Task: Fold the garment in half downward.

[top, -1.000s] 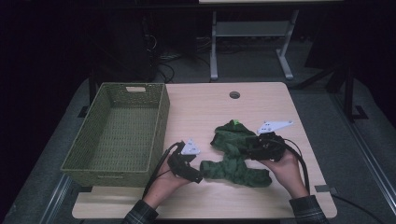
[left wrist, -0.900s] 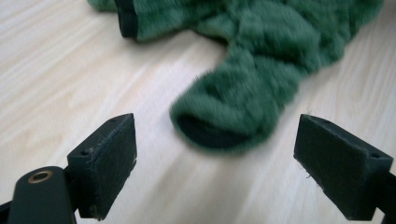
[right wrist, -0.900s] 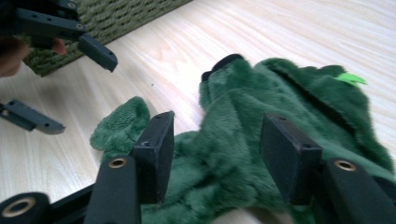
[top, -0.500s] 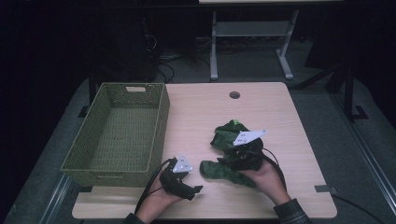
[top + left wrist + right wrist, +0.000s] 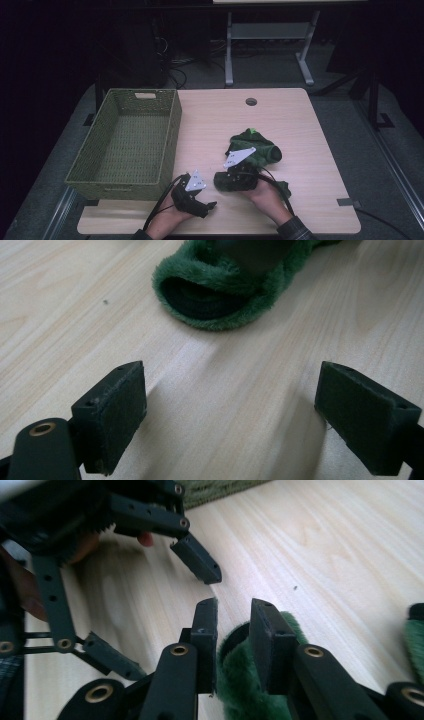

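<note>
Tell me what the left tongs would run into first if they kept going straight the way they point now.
Probably the open mouth of the green fuzzy slipper, straight ahead of the open left tongs. Bare table lies between; depth is uncertain.

A fuzzy green slipper (image 5: 225, 285) lies on the surface (image 5: 300, 125), its dark opening facing the near edge. A second green slipper (image 5: 257, 150) sits just behind it, bunched.
</note>
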`<action>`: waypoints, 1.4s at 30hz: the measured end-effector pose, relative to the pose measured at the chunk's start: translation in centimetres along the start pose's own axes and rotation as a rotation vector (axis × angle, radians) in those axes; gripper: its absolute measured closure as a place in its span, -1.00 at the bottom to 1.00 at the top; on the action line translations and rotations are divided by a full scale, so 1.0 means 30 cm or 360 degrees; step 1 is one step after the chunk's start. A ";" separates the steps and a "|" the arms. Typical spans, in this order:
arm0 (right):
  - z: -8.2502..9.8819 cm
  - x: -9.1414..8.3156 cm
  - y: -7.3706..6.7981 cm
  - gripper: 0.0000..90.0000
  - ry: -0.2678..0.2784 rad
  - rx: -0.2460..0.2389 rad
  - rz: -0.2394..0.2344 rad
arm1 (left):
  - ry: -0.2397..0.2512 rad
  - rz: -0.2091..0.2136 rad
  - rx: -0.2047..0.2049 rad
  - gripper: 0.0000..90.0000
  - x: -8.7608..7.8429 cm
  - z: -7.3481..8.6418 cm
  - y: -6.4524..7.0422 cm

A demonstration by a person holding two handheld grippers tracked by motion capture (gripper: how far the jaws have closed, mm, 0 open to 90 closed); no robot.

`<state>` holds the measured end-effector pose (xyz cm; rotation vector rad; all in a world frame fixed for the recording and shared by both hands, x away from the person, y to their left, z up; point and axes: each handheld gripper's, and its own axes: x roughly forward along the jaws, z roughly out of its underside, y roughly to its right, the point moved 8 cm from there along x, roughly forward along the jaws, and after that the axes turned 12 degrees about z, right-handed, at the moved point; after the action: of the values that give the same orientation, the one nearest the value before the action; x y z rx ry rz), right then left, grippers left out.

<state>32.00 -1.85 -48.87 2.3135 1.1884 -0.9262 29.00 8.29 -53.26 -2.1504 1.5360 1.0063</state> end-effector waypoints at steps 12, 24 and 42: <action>0.055 0.111 0.000 0.65 -0.0138 -0.0081 0.0129 | 0.0023 0.0008 0.0006 -0.73 0.001 0.000 0.000; 0.063 0.083 -0.047 0.91 -0.0123 -0.0086 0.0006 | 0.0021 0.0015 0.0011 -0.73 0.001 0.001 -0.001; 0.046 -0.109 -0.013 0.88 0.0160 0.0088 -0.0116 | 0.0029 0.0024 0.0005 -0.73 0.002 0.000 0.001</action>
<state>29.78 -4.30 -47.56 2.3999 1.3110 -0.8872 28.98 8.25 -53.30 -2.1544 1.5633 0.9912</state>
